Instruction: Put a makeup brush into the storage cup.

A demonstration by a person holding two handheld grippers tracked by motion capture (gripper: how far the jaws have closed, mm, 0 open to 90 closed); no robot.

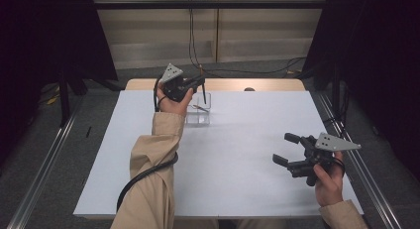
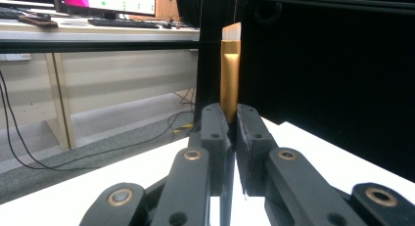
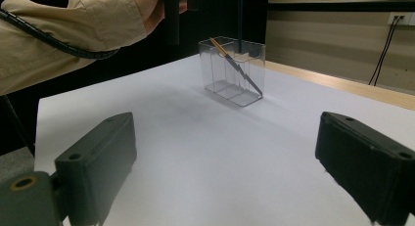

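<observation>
Holding a slim brush with gold ferrule and pale bristles [image 2: 230,72] upright in closed left tongs [image 1: 199,83] above the clear plastic divided holder [image 1: 199,110] near the bench's far edge. Lower straight into an empty compartment. Right tongs [image 1: 286,148] open, idle near right edge.

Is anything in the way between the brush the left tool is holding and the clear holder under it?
Nothing visible: the left tool holds the brush over the clear holder, where one other brush leans.

Gold-ferruled brush [image 2: 229,74] upright between jaws
</observation>
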